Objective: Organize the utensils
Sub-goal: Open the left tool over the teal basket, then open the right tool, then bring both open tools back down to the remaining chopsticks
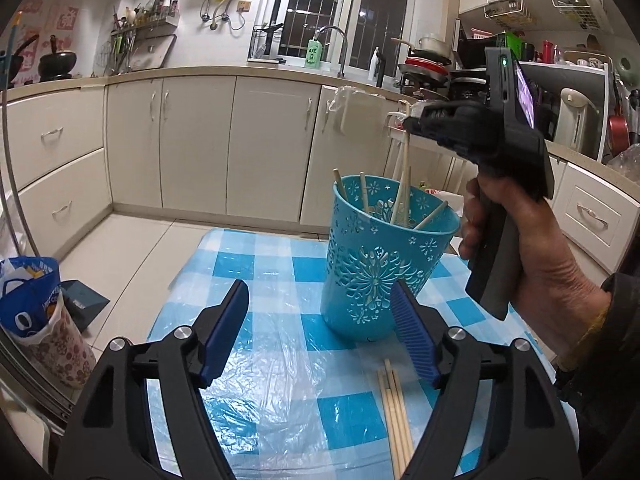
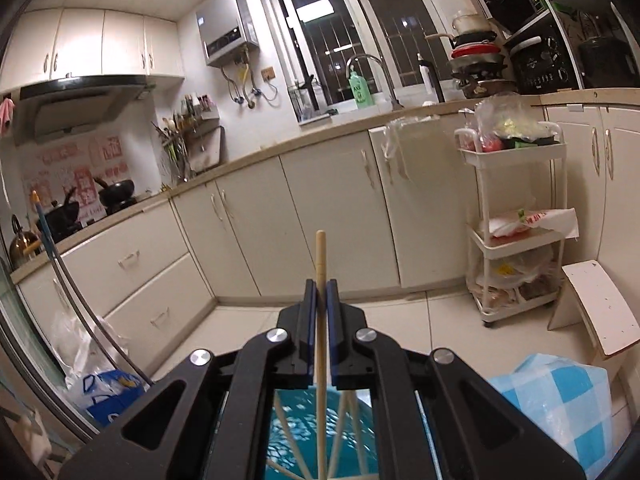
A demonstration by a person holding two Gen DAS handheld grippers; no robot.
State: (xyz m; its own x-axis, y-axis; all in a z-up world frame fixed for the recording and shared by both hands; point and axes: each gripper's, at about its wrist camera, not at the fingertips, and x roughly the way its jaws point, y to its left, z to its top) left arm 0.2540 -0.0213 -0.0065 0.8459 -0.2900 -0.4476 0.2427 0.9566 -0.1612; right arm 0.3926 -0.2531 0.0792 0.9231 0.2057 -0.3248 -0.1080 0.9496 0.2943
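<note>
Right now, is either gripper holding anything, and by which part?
The right gripper is shut on one chopstick, pinched near its upper end, with the rest hanging down over the blue cup. The left gripper is open and holds nothing.

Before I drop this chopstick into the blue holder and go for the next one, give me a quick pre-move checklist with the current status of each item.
1. Right gripper clamped on the chopstick: ok, the pads pinch it and it stands upright.
2. Chopstick lined up over the blue holder: ok, the holder's opening lies right below the jaws in the right wrist view.
3. Room in the holder: ok, only a few chopsticks lean inside.
4. Left gripper free: ok, jaws open, nothing between the pads.
5. Next chopsticks reachable: ok, a bunch lies on the checked tablecloth just by the left gripper's right finger.
6. Holder steady: cannot tell; it stands upright, unheld.
</note>
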